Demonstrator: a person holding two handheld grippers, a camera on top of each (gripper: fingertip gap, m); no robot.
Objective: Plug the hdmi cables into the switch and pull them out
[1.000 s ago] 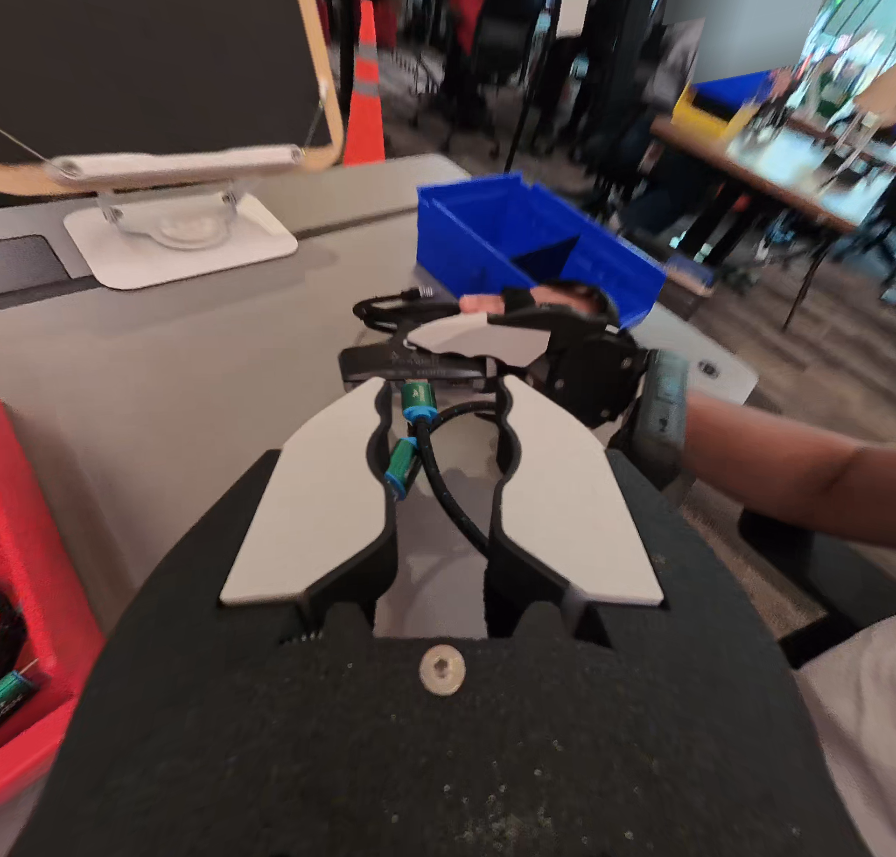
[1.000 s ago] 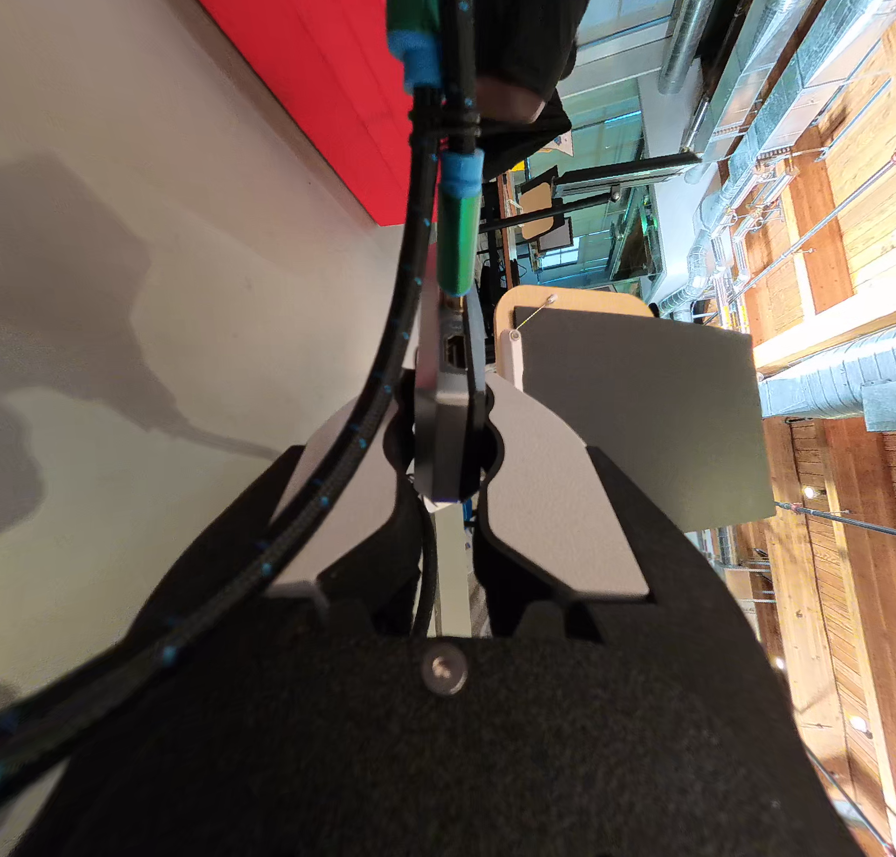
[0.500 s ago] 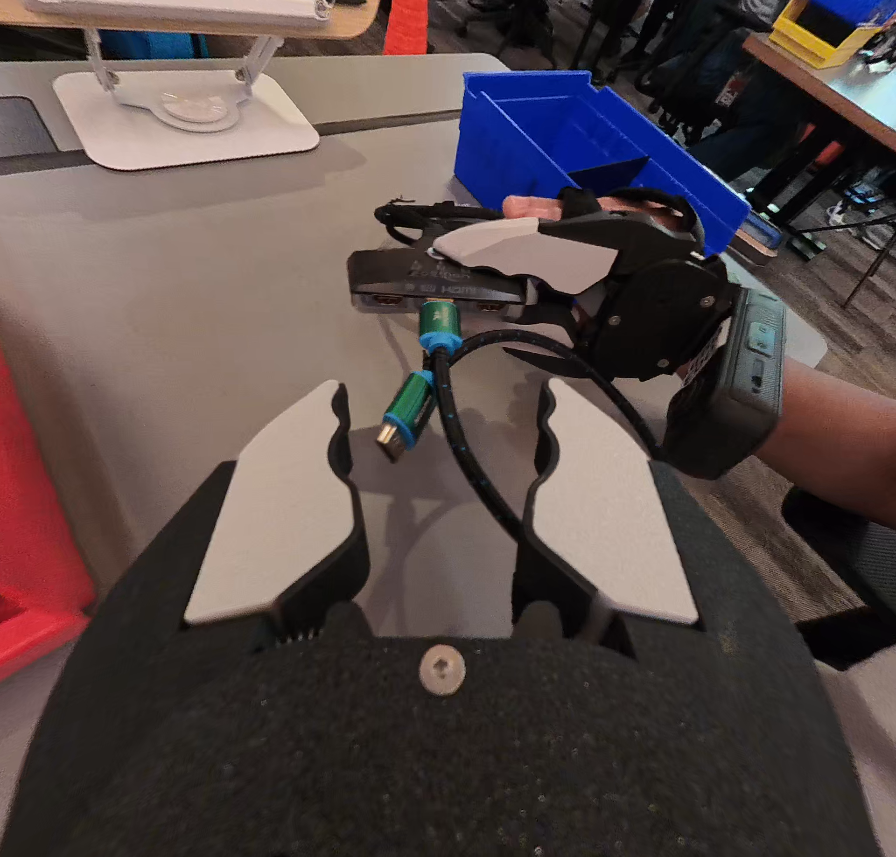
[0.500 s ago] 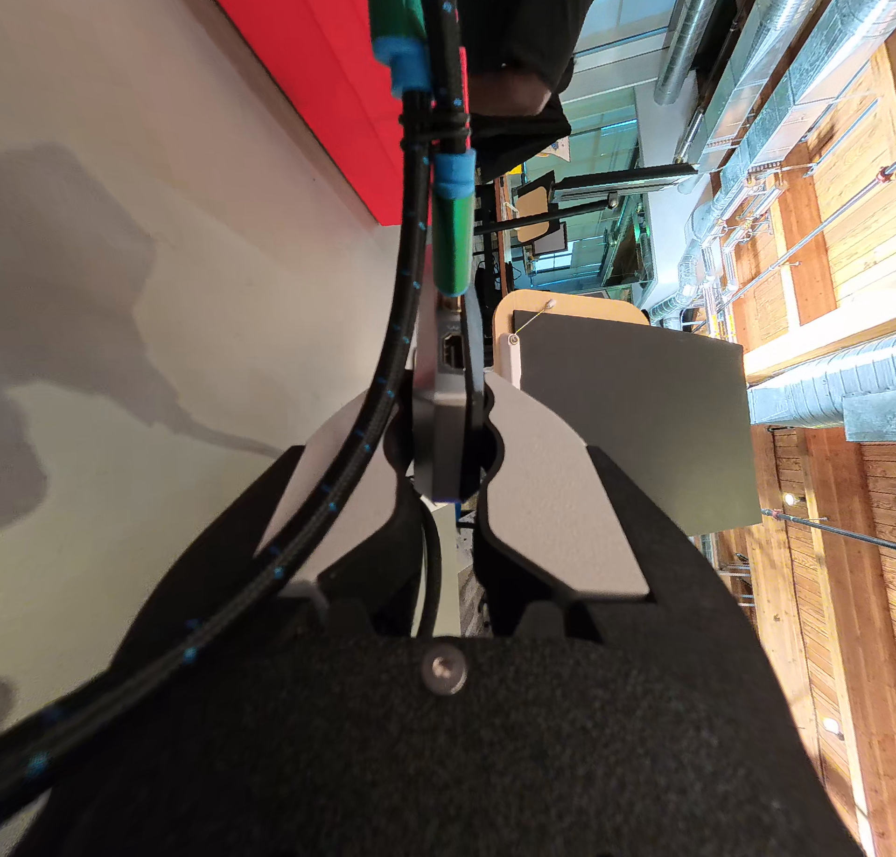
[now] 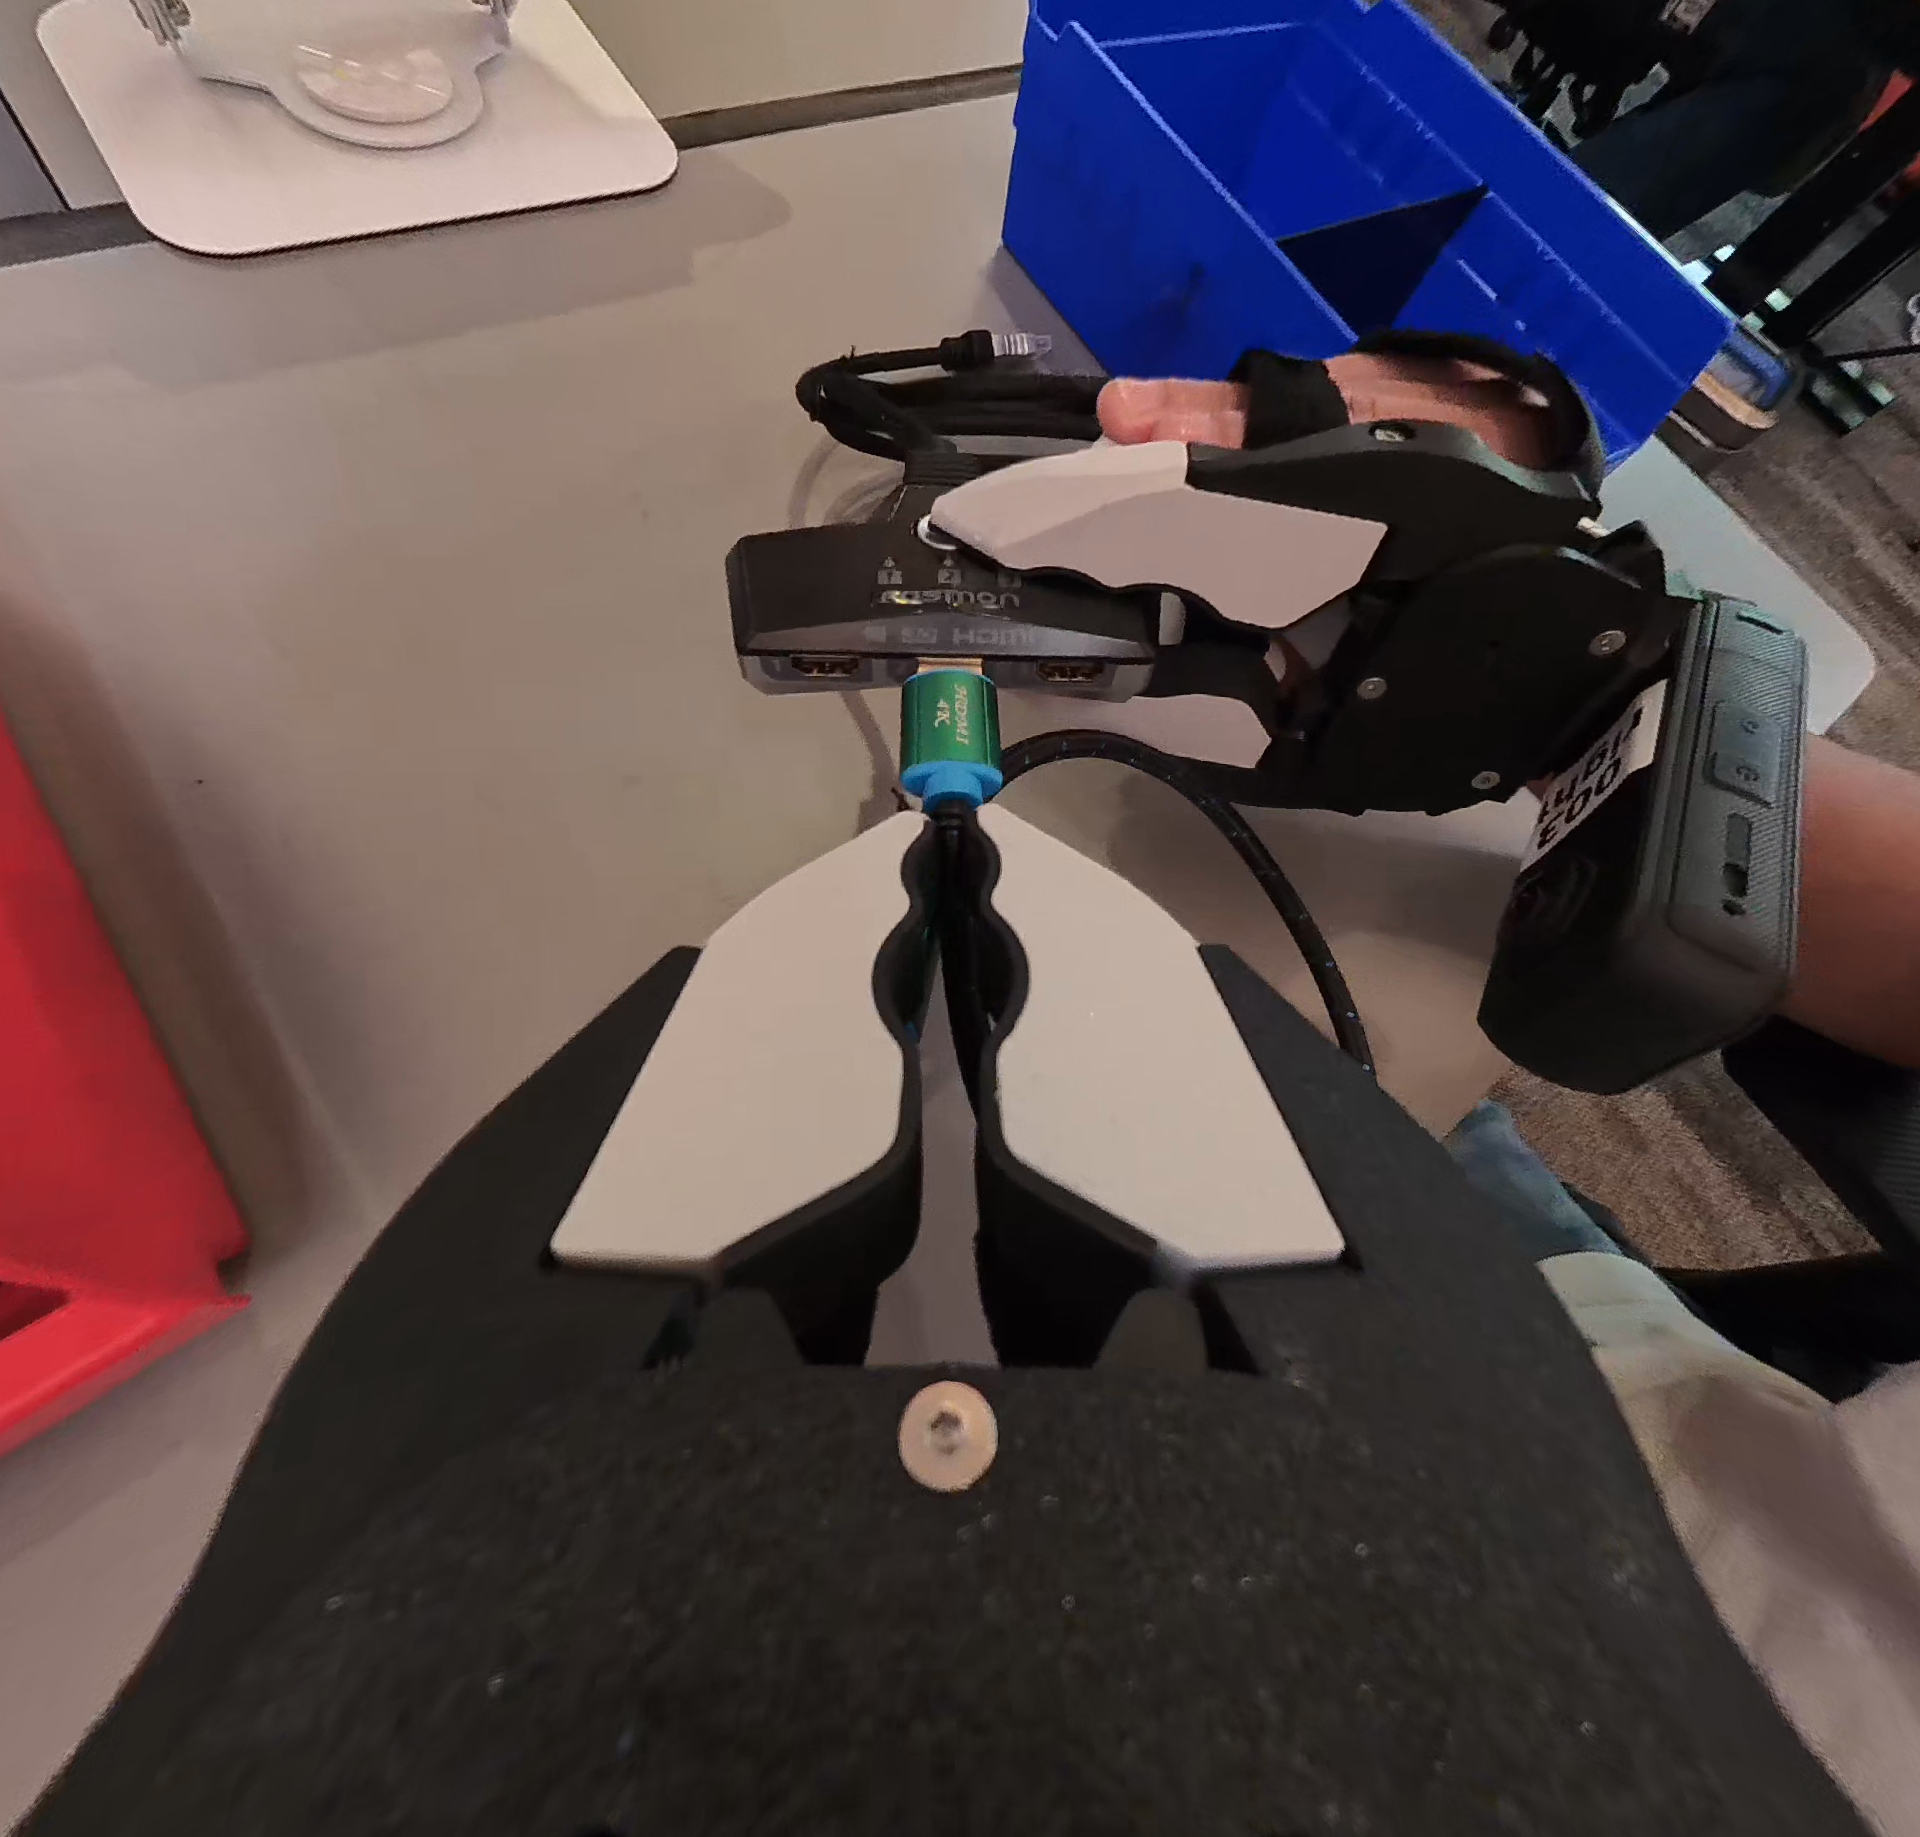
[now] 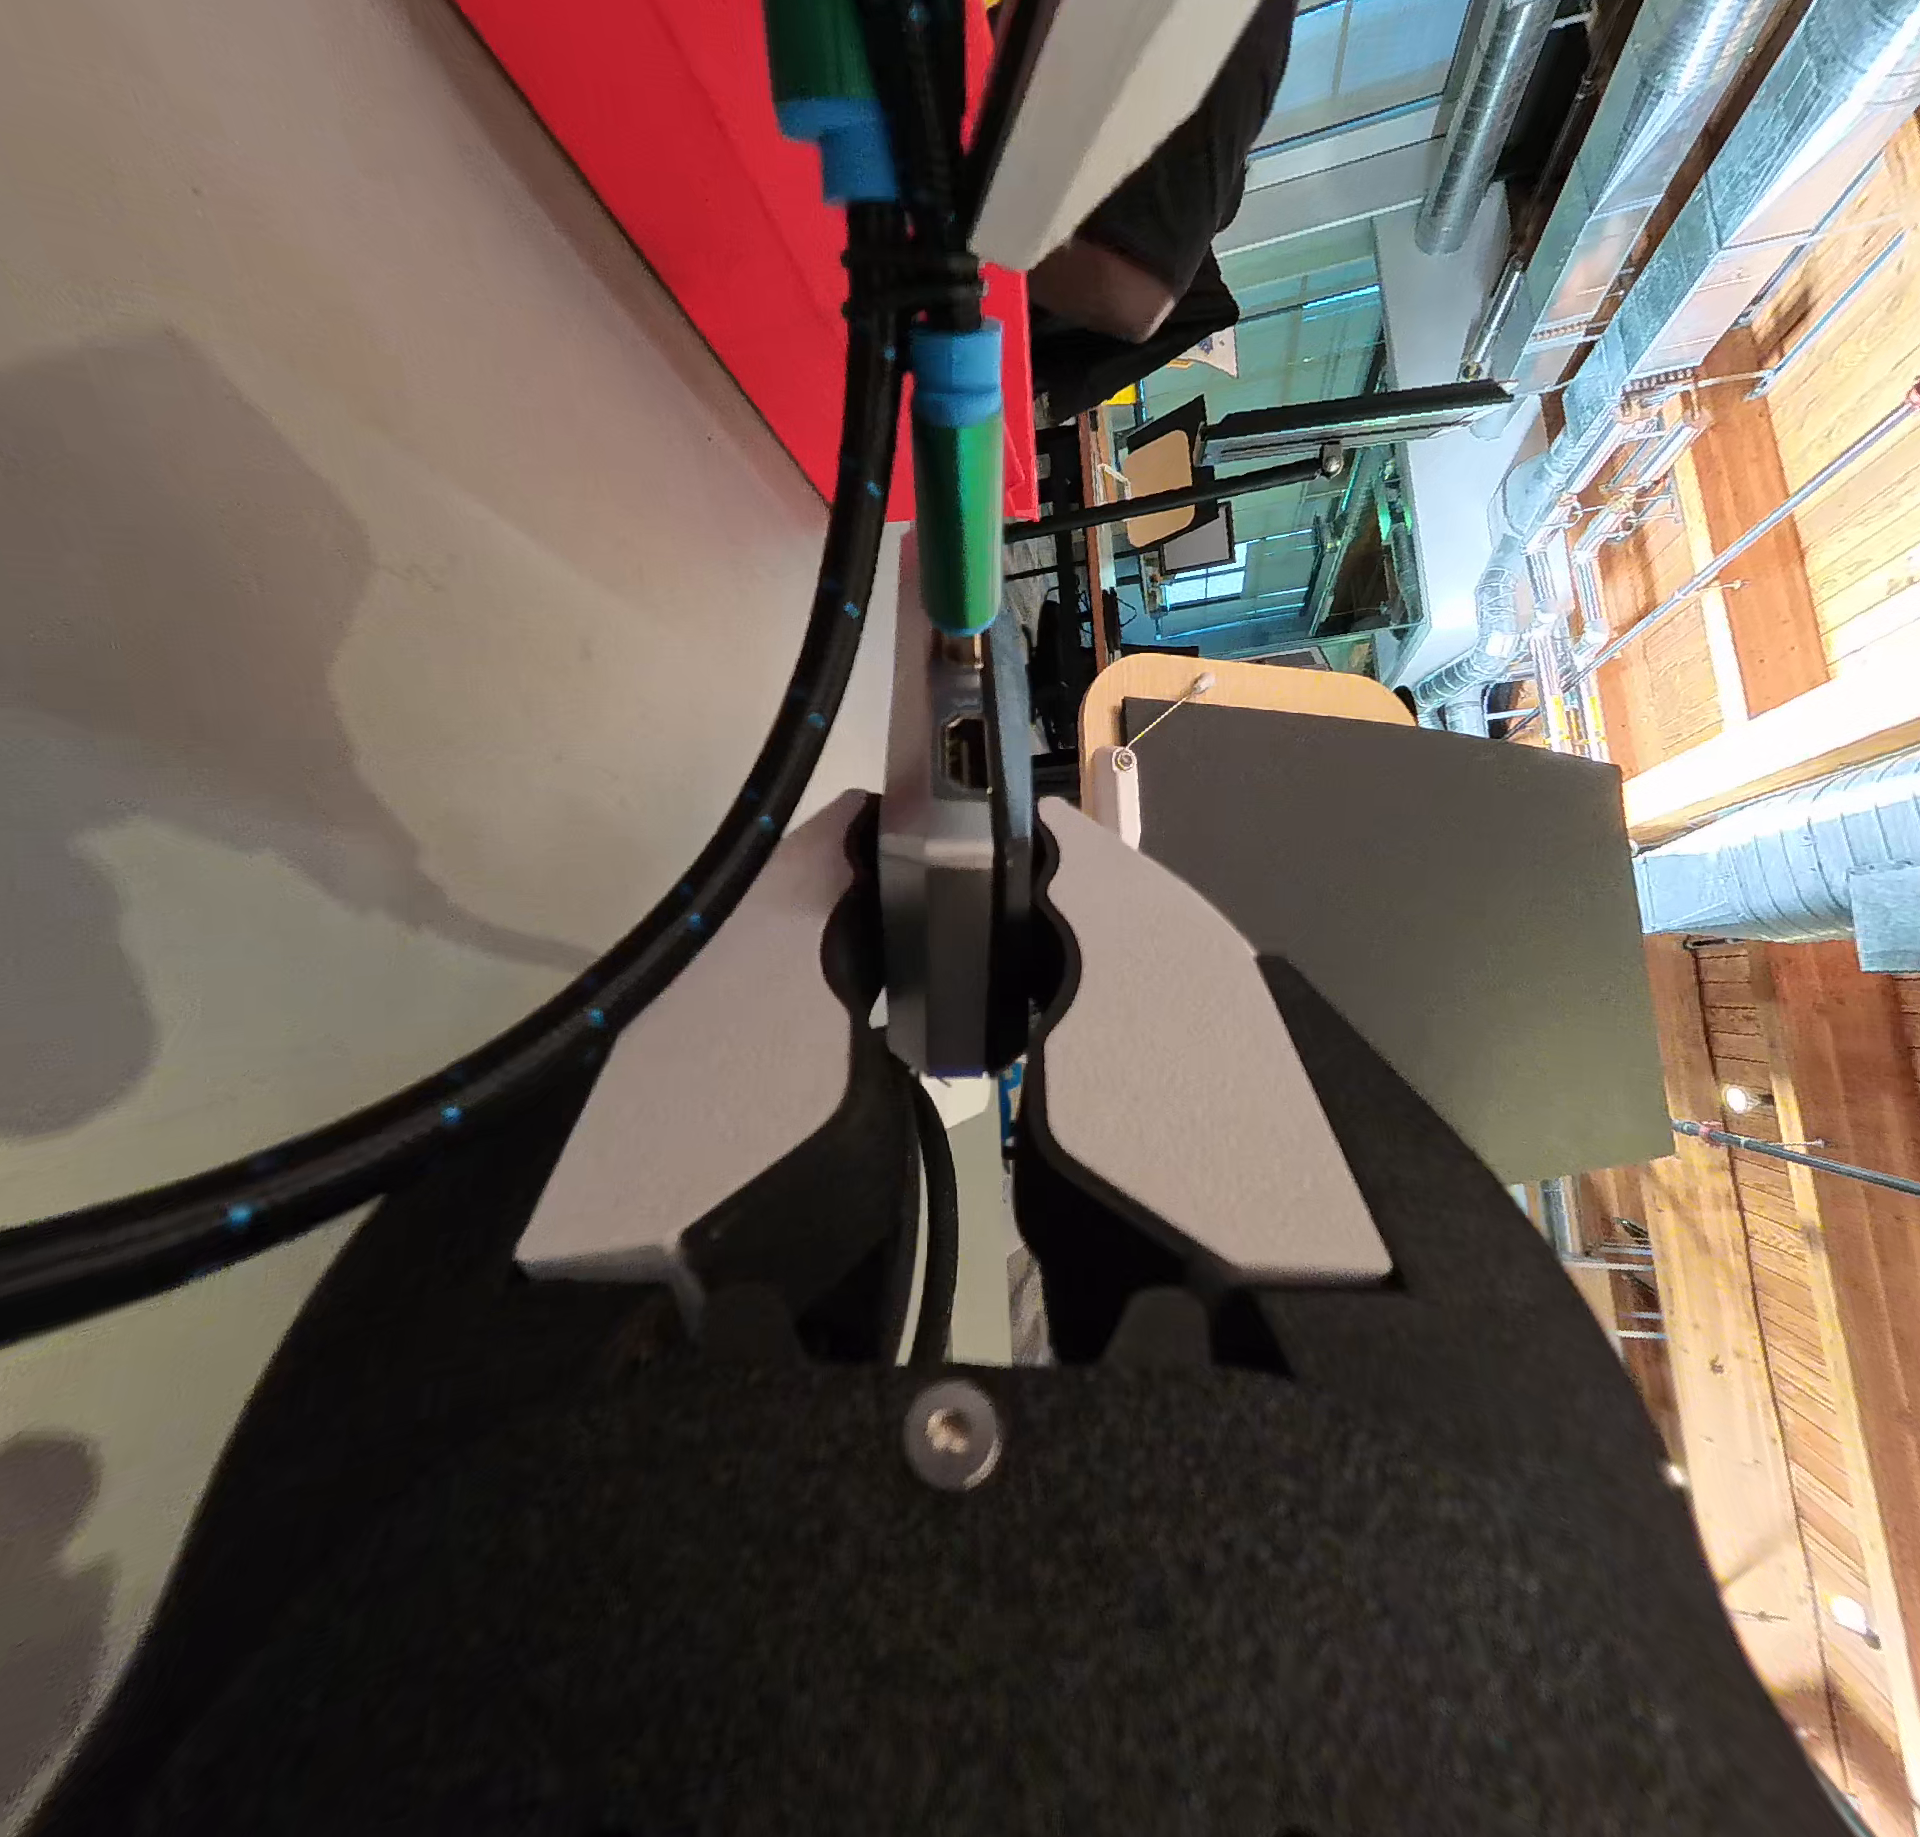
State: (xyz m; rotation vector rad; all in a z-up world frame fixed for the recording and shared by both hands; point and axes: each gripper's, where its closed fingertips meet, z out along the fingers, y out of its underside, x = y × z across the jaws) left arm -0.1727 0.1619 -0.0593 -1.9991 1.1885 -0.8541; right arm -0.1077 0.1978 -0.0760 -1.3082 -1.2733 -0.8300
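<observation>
Green-shelled, blue-collared HDMI plug (image 5: 948, 738)

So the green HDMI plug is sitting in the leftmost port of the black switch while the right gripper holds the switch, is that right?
Not quite. The left wrist view shows the green HDMI plug in the middle port of the black switch, with open ports on both sides. The right gripper does hold the switch.

Left gripper (image 5: 951, 837): previously spread wide, now closed on braided cable (image 5: 961, 956) just behind the plugged green connector (image 5: 948, 733); second green connector drawn between its fingers.
</observation>
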